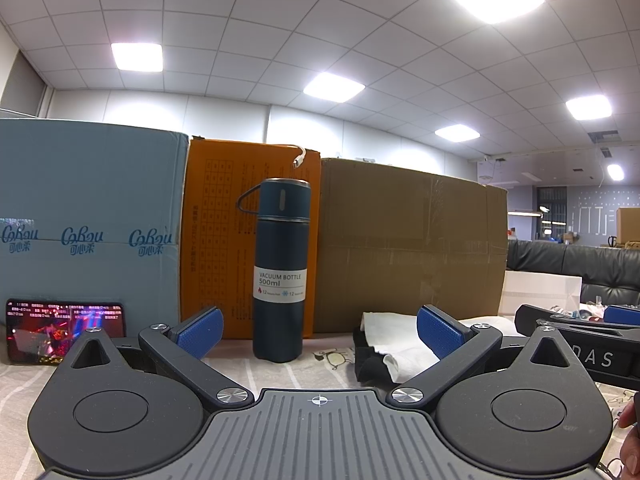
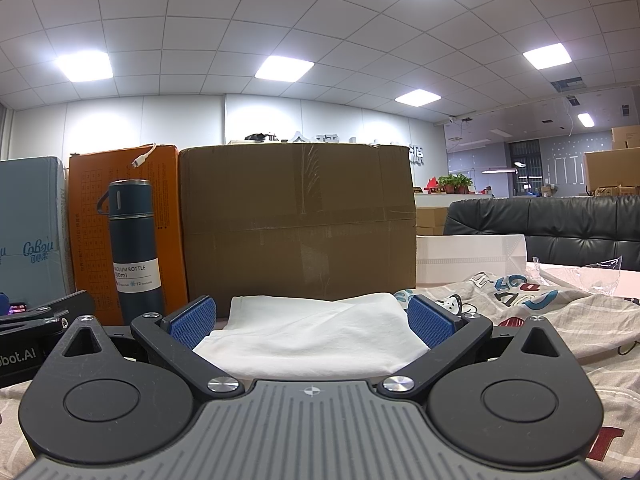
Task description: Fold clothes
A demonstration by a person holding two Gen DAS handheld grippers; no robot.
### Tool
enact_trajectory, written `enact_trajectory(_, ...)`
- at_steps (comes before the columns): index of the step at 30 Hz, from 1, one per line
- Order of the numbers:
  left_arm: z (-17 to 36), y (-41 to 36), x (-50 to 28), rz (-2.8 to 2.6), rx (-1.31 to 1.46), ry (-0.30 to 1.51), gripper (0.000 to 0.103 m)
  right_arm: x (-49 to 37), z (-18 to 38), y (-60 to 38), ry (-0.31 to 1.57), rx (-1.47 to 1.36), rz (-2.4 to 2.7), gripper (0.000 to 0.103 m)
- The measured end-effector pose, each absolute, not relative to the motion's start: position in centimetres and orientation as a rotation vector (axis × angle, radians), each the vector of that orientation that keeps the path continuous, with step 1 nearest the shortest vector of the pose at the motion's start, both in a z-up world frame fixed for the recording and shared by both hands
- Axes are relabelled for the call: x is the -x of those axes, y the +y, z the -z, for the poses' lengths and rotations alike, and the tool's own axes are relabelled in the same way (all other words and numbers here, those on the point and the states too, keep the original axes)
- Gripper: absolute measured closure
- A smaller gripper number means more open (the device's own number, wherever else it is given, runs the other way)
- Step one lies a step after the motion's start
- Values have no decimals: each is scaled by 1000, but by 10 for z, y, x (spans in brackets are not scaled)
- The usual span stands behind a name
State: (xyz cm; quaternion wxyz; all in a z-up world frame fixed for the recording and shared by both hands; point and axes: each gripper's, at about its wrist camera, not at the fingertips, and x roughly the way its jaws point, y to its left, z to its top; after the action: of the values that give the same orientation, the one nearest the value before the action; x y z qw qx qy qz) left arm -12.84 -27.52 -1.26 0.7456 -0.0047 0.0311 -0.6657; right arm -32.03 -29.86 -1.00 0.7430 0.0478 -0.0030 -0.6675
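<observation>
Leftmost, a phone [image 1: 64, 330] leans against the blue box [image 1: 88, 216], likely for watching. Beside the flask [image 1: 280, 268], the left gripper [image 1: 320, 330] is spread wide, empty. The right gripper [image 2: 312, 320], equally spread, faces the white garment [image 2: 312, 332], seemingly ready to pinch it.

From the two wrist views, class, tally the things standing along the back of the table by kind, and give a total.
Boxes: 4, namely the light blue box, orange box, brown cardboard box and white box.
Bottles: 1, the vacuum bottle.
Phones: 1, the phone leaning on the blue box.
Total: 6.
</observation>
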Motion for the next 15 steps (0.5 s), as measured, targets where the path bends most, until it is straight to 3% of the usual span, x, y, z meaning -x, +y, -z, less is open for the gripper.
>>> enact_trajectory(15, 13, -276, 128, 1457, 10, 68, 0, 321, 10, -299, -7, -104, 1461, 0)
